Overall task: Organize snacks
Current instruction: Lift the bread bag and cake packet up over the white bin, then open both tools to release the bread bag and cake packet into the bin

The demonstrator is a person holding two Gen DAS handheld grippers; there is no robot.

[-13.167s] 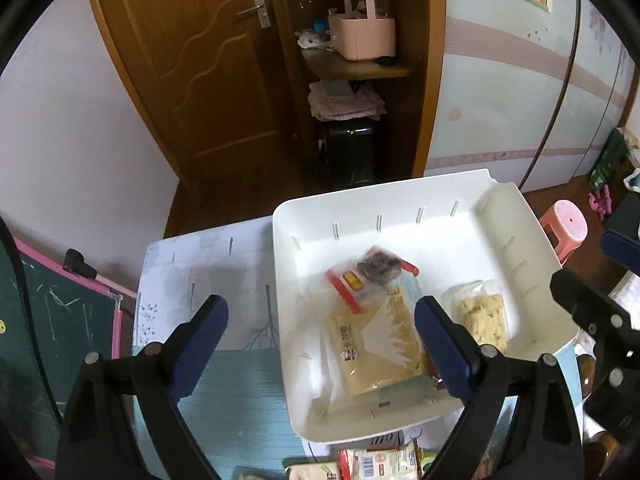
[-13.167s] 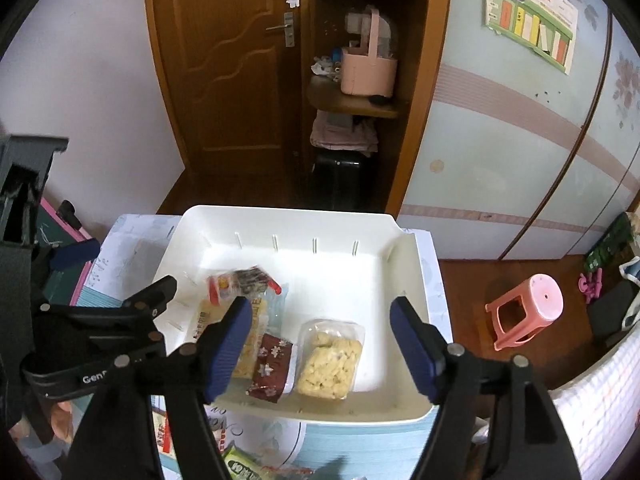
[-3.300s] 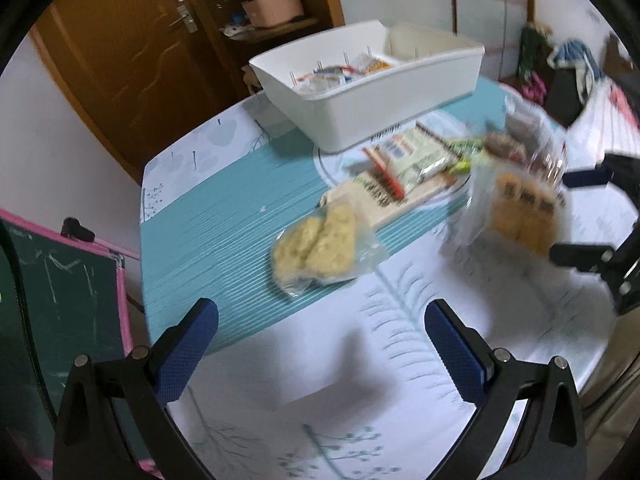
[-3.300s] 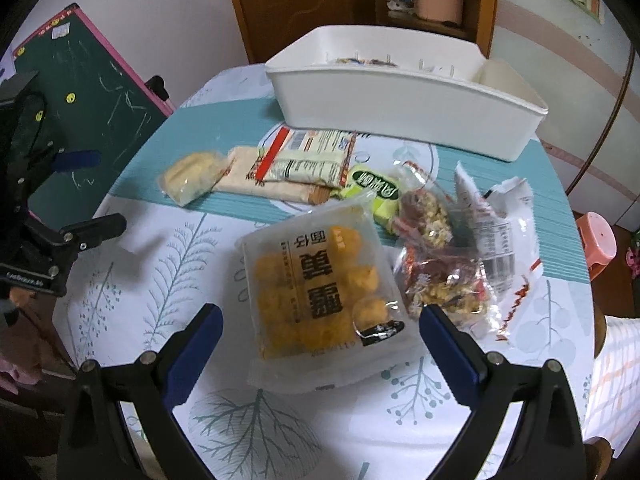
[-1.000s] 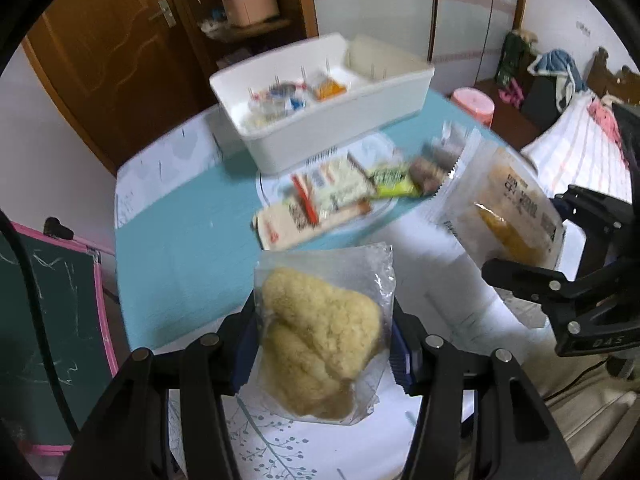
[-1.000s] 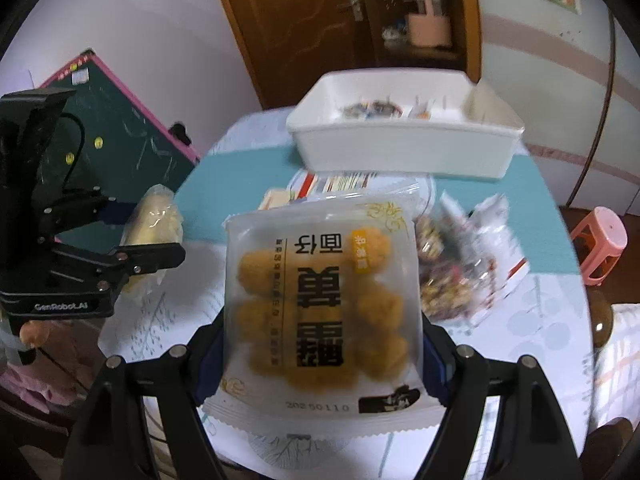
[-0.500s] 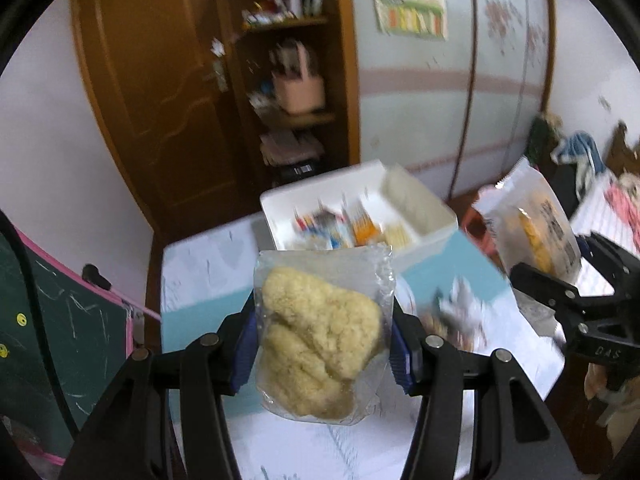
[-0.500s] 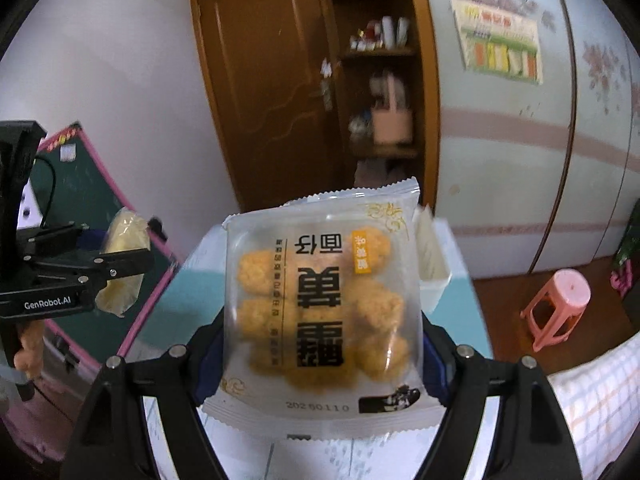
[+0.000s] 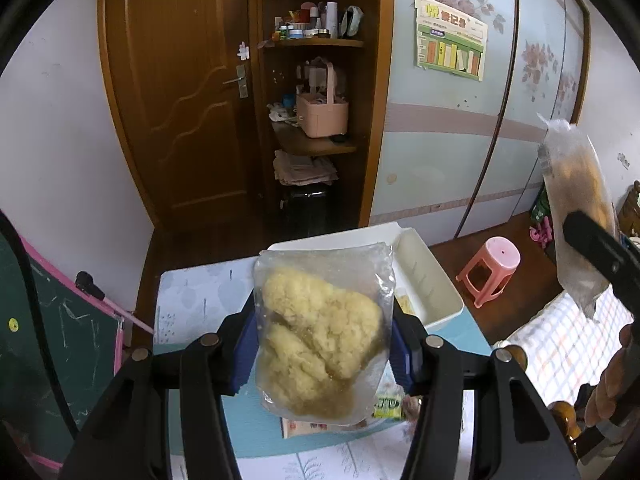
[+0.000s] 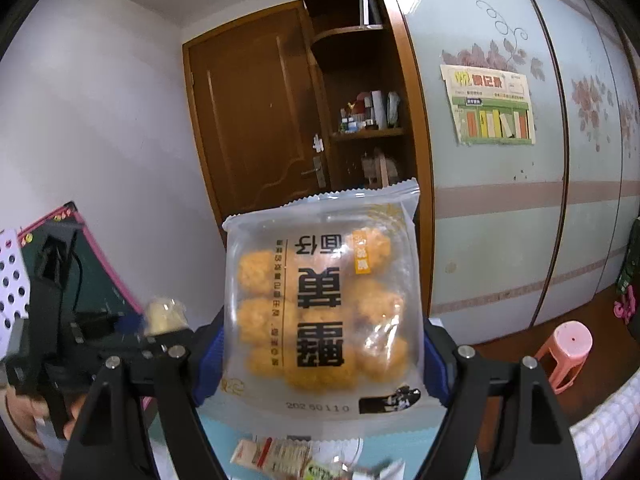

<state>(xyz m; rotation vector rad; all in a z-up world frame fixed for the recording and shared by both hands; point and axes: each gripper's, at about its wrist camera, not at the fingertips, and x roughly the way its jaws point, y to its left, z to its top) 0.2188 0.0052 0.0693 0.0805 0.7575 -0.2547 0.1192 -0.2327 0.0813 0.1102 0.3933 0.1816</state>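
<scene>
**A:** Left wrist view first: the left gripper [image 9: 324, 344] is pinching a clear bag of pale crumbly cake [image 9: 320, 336], held upright with its long axis running away from the camera. Where's the bin from there?

**B:** Straight ahead and below. The white bin [image 9: 430, 288] sits at the far end of the table [image 9: 192, 300], and the bag hides most of it; only the right wall and a strip of the far rim show. So the move, as I judge it, is forward and down.

**A:** And the other hand?

**B:** The right gripper [image 10: 320, 360] is clamped on a printed bag of golden puffs [image 10: 324, 304], also upright. In the right wrist view the bin isn't visible at all, because the camera is tipped toward the wall. In the left view that bag hangs high at the right edge, well apart from the bin.

**A:** So the left is the nearer one?

**B:** I'd say so. It's roughly lined up with the bin.

**A:** Surface?

**B:** A teal and white leaf-print cloth, with loose packets [image 9: 388, 406] on the near part.

**A:** Room?

**B:** A brown door [image 9: 180, 92] beyond, a shelf nook with a pink caddy [image 9: 322, 114], a pink stool [image 9: 490, 268] on the floor to the right, and a chalkboard [image 9: 60, 340] at left.
</scene>
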